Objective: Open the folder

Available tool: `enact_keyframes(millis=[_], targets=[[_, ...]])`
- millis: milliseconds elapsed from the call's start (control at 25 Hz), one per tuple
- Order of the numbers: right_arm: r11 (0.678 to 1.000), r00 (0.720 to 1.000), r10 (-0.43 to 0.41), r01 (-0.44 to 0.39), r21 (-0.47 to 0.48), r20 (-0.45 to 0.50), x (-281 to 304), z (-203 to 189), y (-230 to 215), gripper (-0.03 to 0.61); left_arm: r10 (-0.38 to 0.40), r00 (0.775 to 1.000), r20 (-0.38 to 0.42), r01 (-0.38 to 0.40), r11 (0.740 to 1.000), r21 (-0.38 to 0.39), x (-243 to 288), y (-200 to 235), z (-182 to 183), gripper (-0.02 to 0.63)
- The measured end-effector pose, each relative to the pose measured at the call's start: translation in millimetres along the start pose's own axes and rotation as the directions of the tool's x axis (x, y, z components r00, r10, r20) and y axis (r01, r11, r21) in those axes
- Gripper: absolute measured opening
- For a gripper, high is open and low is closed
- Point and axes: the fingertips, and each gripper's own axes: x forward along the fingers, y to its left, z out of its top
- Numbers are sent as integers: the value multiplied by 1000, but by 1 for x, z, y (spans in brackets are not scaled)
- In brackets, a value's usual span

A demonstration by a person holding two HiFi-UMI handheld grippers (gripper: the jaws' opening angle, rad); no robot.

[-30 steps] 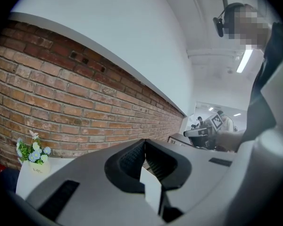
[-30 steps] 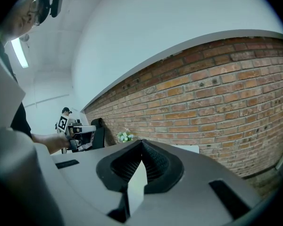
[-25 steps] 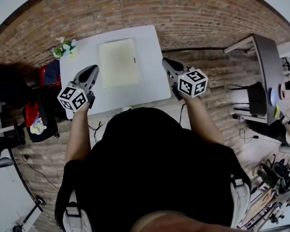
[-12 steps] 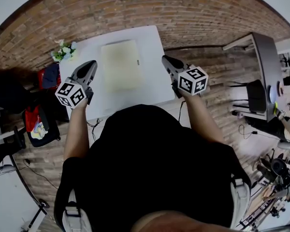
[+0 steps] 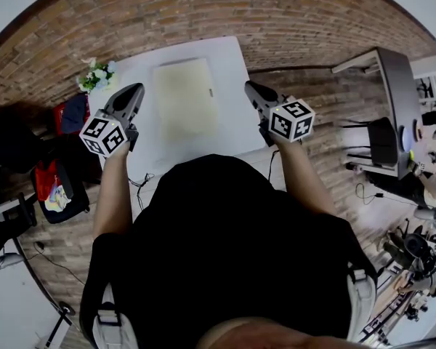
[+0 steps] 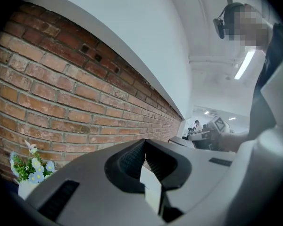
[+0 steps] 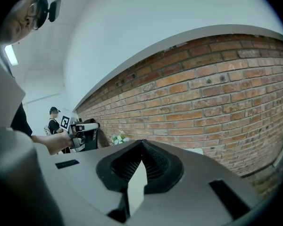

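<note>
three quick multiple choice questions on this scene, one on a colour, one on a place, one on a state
1. What colour is the folder?
A. red
B. pale yellow
C. black

2. Where do the flowers stand?
A. at the far left corner of the table
B. on the folder
C. at the table's near right corner

3. How is the folder lying?
A. held up in a gripper
B. open
C. closed and untouched

Answers:
1 B: the head view shows a pale yellow cover.
2 A: the flowers sit at that corner, just past the left gripper.
3 C: the folder lies flat and shut, with the left gripper and right gripper on either side of it, both shut and empty.
</note>
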Motion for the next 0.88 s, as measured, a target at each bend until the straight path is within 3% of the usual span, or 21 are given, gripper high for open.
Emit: enact_keyframes(millis=[400,880], targets=[[1000,1000,-1,1,8,-6,-6,-6,-9,25,-7,1000,-23,7,1000,18,11,-8,-4,14],[995,994,96,-97,-17,-41,-1,-4,-41,26,112,993,-22,-112,993,23,19,-20,-6,14]])
